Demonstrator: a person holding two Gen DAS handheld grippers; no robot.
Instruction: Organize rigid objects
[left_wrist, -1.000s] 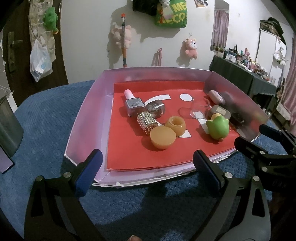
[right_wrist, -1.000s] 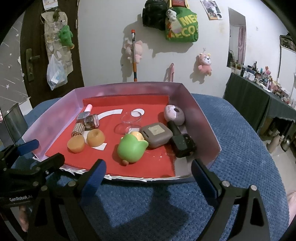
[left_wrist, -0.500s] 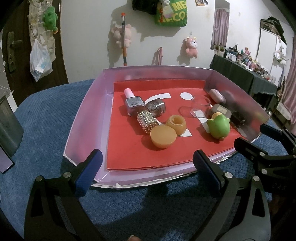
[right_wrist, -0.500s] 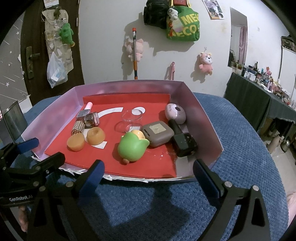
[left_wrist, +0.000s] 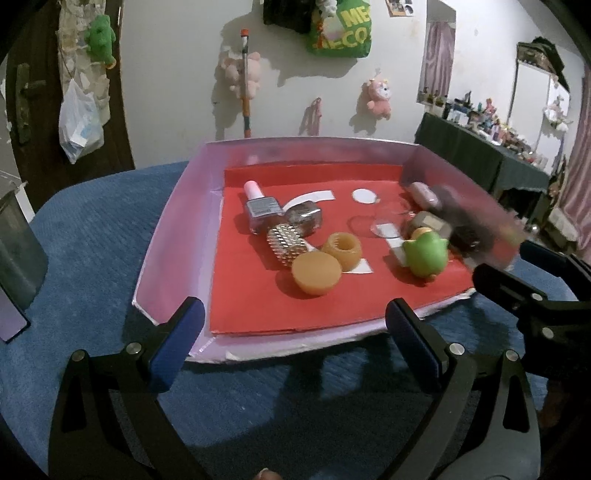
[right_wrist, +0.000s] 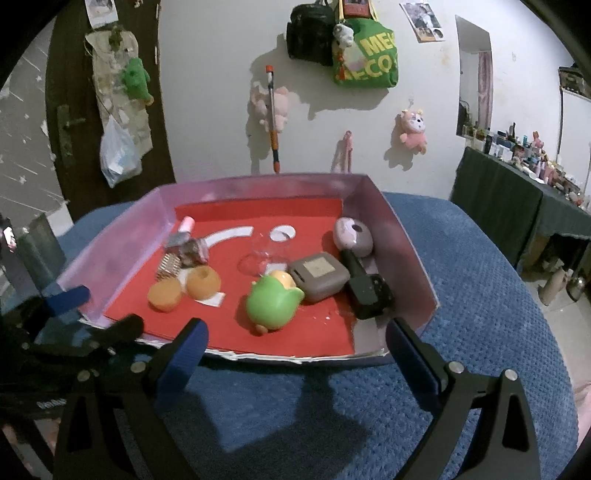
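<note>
Black speaker (right_wrist: 369, 291) showed clearly only from the right; both grippers, left (left_wrist: 291, 328) and right (right_wrist: 295, 347), gaped wide, empty, before the tray (left_wrist: 177, 236).

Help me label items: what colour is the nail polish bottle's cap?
Pale pink, on the nail polish bottle; clearest in the left wrist view.

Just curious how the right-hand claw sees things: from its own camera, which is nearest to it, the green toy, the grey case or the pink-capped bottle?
1. green toy, front middle, nearest the right gripper.
2. grey case, just behind, right.
3. pink-capped bottle, far left.
</note>
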